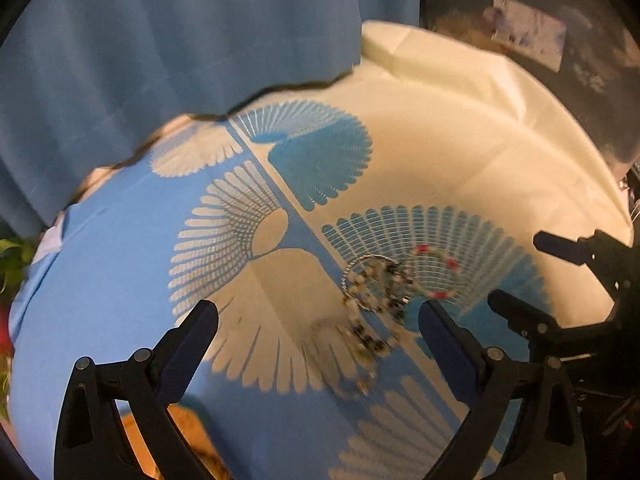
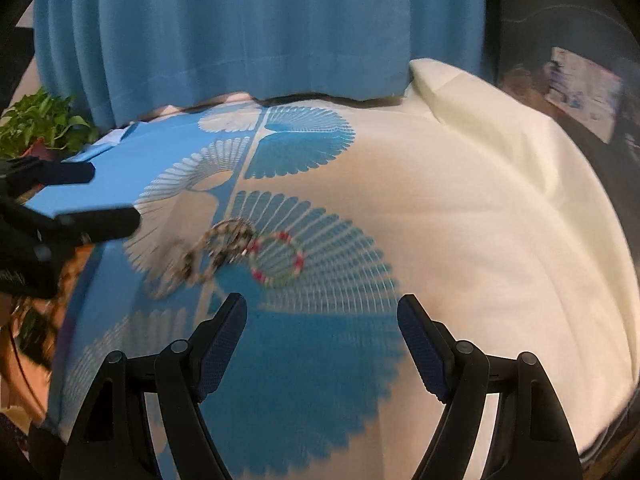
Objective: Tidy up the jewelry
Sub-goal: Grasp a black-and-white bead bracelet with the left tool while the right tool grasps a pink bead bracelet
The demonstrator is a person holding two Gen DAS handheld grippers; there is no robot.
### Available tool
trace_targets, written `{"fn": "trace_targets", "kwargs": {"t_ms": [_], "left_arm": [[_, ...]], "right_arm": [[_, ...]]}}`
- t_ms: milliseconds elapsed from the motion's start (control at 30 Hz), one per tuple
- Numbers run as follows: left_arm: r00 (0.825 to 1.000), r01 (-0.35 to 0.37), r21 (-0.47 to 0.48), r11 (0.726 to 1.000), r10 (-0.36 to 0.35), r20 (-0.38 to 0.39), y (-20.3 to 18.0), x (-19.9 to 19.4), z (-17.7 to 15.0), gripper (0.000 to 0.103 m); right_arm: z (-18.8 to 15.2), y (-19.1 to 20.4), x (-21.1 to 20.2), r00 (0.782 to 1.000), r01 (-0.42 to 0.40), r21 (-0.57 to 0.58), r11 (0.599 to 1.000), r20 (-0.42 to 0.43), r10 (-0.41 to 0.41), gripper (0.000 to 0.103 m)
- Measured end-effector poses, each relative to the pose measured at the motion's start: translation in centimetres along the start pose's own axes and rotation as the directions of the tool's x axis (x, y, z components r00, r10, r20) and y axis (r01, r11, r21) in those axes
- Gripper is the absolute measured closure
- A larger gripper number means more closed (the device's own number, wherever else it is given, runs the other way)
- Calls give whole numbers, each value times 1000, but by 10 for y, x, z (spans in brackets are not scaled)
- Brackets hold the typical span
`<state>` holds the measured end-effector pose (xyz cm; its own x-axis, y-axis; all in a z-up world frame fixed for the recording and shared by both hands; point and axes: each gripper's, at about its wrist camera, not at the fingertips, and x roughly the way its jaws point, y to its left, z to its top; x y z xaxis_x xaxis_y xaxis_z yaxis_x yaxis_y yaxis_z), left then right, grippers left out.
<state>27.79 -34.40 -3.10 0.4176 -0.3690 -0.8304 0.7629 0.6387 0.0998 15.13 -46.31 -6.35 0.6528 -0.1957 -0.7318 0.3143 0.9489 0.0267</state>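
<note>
In my left wrist view, my left tool [image 1: 318,320] is spread wide with nothing between its fingers, low in the frame. Just past it, right of centre, the jewelry lies on the patterned cloth [image 1: 120,240] covering the worktop: a blurred beaded chain [image 1: 370,326] trailing down from a silver ring [image 1: 374,282], and beside it on the right a bracelet with red beads [image 1: 436,272]. My right tool [image 1: 516,276] reaches in from the right edge, its fingers apart. A blue curtain [image 1: 180,40] fills the upper left.

In my right wrist view, my right tool [image 2: 322,320] stands open and empty at the bottom. The beaded chain [image 2: 200,260] sits left of centre, touching the bracelet with red beads [image 2: 276,258] to its right, both above my fingers. My left tool [image 2: 90,196] enters from the left edge, open. A potted plant [image 2: 44,124] shows at the upper left. No container for the jewelry shows in either view.
</note>
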Motion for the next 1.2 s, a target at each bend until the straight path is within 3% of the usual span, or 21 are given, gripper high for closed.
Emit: {"fn": "trace_targets", "kwargs": {"t_ms": [300,500,567,633,733,767,833,867,900,967,1200], "left_arm": [[993,57,81,995,-49,-106,6,46,1,10],[983,98,159,982,-71,-170,0,62,2,34],[980,114,170,979,-82,-183,-2,66,2,35],[975,147,163,976,-115,-189,-2,66,2,44],[962,213,131,968,-184,-201,-2,63,1,82],[960,224,140,964,-193,-203,-4,62,0,95],[950,255,129,958,-224,-218,-7,59,-2,96],[949,260,119,958,-231,-212,-8,57,-3,96],[951,261,111,959,-235,-200,-8,53,-3,96],[955,258,90,962,-240,-174,-6,44,-1,96],[972,232,37,972,-230,-48,1,-17,13,96]], "right_arm": [[15,1,58,999,11,-23,1000,-41,-12,25],[14,0,70,998,12,-25,1000,-62,-14,24],[15,1,70,998,9,-29,1000,-64,-11,23],[16,1,72,998,8,-30,1000,-66,-10,21],[18,3,74,998,11,-35,999,-66,-13,20],[17,3,73,998,9,-39,999,-64,-12,25],[15,11,67,999,-28,-78,997,-43,24,52],[14,15,65,999,-38,-104,994,-39,34,81],[13,21,63,998,-43,-139,989,-40,37,96],[11,28,60,999,-18,-168,986,-42,11,96],[16,13,17,1000,11,-102,995,29,-8,97]]}}
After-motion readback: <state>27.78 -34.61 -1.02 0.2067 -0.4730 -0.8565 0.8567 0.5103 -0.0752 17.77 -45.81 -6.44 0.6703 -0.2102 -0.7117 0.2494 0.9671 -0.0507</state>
